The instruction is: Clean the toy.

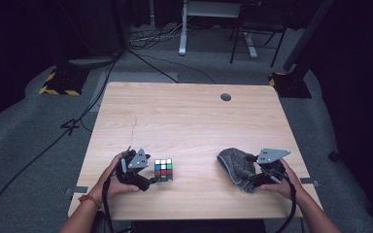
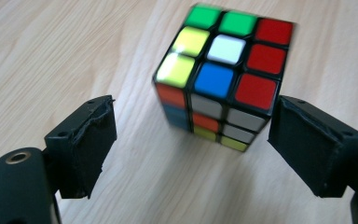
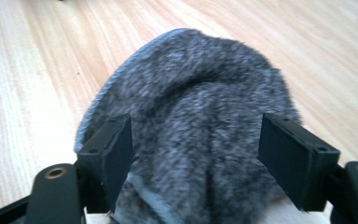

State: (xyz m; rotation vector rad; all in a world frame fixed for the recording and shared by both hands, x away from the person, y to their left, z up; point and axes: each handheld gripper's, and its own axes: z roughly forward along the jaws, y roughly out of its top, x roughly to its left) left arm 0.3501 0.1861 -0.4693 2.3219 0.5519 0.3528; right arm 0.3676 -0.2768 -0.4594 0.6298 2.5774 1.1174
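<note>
The left gripper's point(image 2: 193, 140) jaws stood apart with bare gaps between the pads and the cube point(image 2: 221, 74). The cube sat on the table point(image 2: 51, 51) just ahead of the jaws, closer to the jaw at the right of the left gripper view, and no pad pressed on it. Its top face showed green, red, yellow, white and blue squares; the side toward the camera showed orange, white and yellow ones. From above, the left gripper point(image 1: 145, 175) lay just left of the cube point(image 1: 163, 170), near the table's front edge, held in the person's left hand point(image 1: 114, 177).

The right gripper's point(image 3: 196, 154) jaws also stood wide open. The grey fuzzy cloth point(image 3: 191, 112) lay bunched between and beyond them, with a paler hem along its left edge. I could not tell whether the pads brushed the pile, but they did not clamp it. From above, the right gripper point(image 1: 252, 177) sat at the cloth's point(image 1: 235, 162) right side, held in the right hand point(image 1: 284, 182), toward the table's point(image 1: 184, 116) front right. Cube and cloth lay well apart. A dark round hole point(image 1: 226, 97) marked the table's far side.
</note>
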